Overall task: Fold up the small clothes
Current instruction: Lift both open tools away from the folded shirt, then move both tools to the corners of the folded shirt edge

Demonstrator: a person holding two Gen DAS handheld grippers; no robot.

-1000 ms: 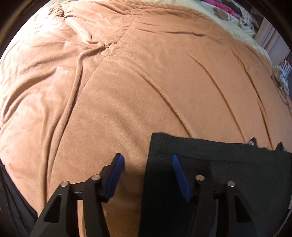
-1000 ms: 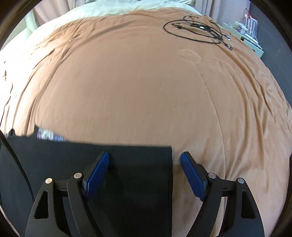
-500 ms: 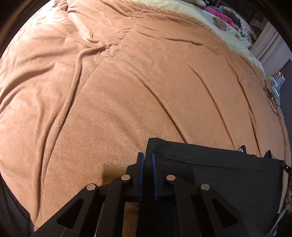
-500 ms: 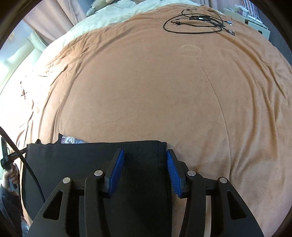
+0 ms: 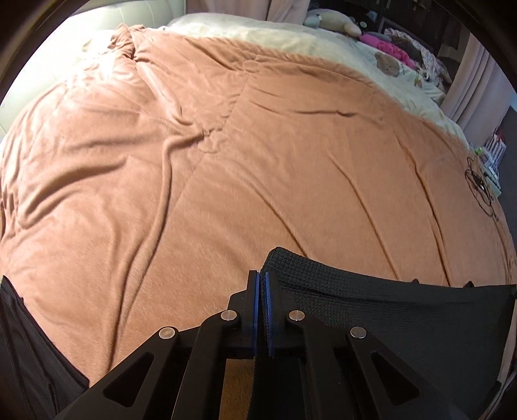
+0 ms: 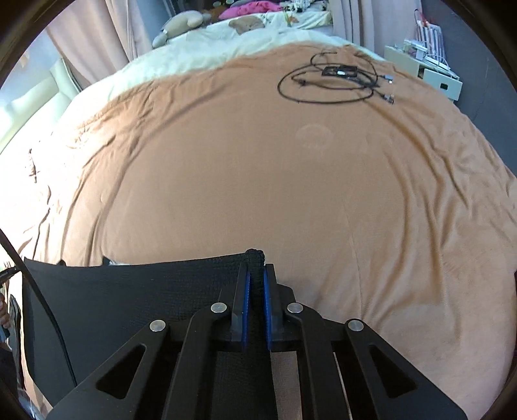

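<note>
A black waffle-knit garment point(image 5: 387, 316) hangs stretched between my two grippers just above the tan bedspread point(image 5: 226, 161). My left gripper point(image 5: 261, 278) is shut on the garment's left corner, its blue pads pinching the cloth edge. In the right wrist view the same black garment point(image 6: 145, 290) spreads to the left, and my right gripper point(image 6: 255, 274) is shut on its bunched right corner, which pokes out beyond the fingertips. A bit of patterned cloth peeks out behind the garment's far edge.
A coil of black cable with a small device point(image 6: 336, 77) lies far back on the bedspread point(image 6: 290, 177). Plush toys and pink clothes point(image 6: 252, 6) sit on the cream sheet at the head. A white storage unit point(image 6: 426, 68) stands beside the bed.
Both grippers went from open astride the garment's corners to shut on them. Both then rose, lifting the garment's near edge off the bedspread.
</note>
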